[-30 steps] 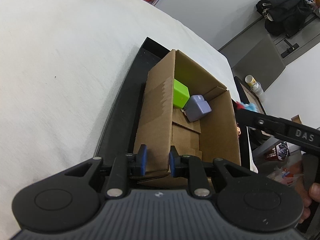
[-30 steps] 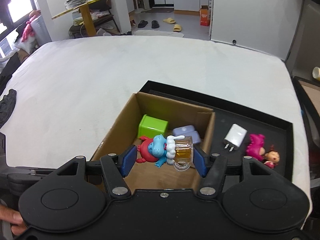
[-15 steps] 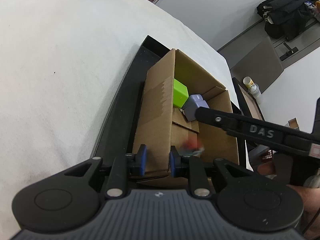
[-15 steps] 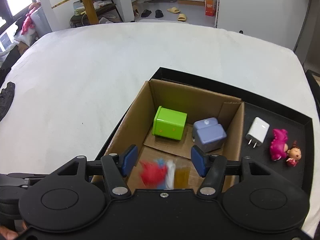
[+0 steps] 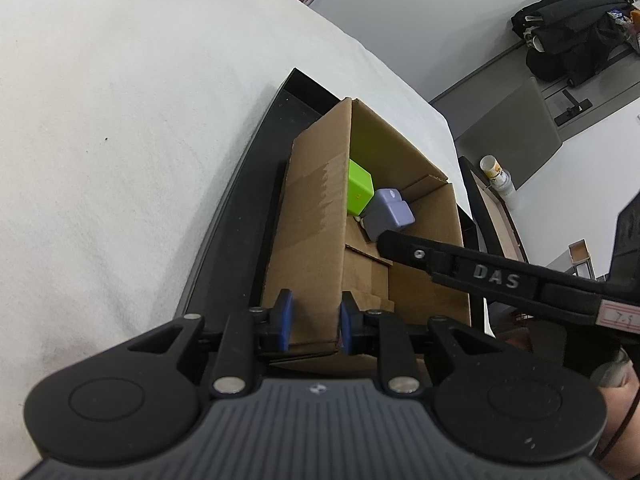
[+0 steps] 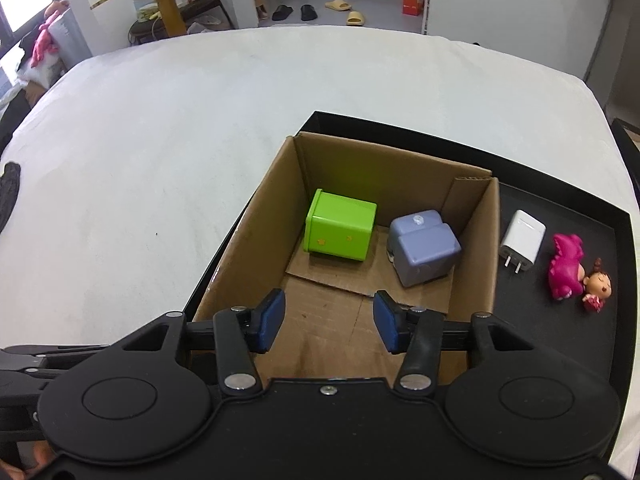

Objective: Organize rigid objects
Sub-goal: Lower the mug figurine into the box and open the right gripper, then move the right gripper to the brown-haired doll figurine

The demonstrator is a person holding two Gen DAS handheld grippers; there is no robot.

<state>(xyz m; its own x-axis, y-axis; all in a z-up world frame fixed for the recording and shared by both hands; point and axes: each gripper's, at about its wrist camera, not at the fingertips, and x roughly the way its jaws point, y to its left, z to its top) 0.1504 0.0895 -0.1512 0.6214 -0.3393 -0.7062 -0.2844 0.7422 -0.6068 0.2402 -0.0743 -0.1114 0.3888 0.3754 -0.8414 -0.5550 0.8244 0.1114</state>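
An open cardboard box stands on a black tray. Inside lie a green cube and a lavender block; both also show in the left wrist view, the cube and the block. My left gripper is shut on the box's near left wall. My right gripper is open and empty above the box's near end. The red and blue toy is not visible. A white charger and a pink doll figure lie on the tray right of the box.
The tray sits on a large white table. The right gripper's arm crosses over the box in the left wrist view. A dark cloth lies at the table's left edge. Chairs and bags stand beyond the table.
My right gripper opened and let go of the red and blue toy with the cup, which dropped into the box and out of sight. The left gripper kept its hold on the wall.
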